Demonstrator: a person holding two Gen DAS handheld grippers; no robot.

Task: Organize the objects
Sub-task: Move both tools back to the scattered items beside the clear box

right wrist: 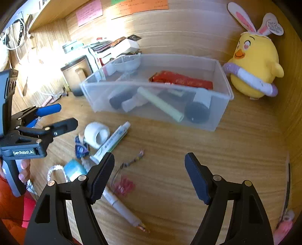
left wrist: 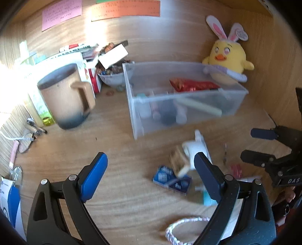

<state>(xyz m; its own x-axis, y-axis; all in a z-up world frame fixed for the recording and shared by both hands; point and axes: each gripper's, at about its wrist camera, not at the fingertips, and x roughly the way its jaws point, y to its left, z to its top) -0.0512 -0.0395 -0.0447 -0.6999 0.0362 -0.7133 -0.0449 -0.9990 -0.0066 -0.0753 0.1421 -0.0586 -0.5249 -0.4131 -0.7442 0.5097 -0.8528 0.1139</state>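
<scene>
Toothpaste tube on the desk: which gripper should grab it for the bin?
Probably right. The right gripper is open and empty, with the toothpaste tube just beyond its left finger. The left gripper sits nearer the white tape roll.

At the left edge of the right wrist view, the left gripper bears a white "GenRobot.AI" label; the wall notes are illegible.

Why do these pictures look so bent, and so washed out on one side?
Both wrist views use fisheye lenses, so the clear bin bows; in the left wrist view, sunlight blows out the left edge beside the mug and the desk clutter smears; the right wrist view is sharper, glare upper left.
</scene>
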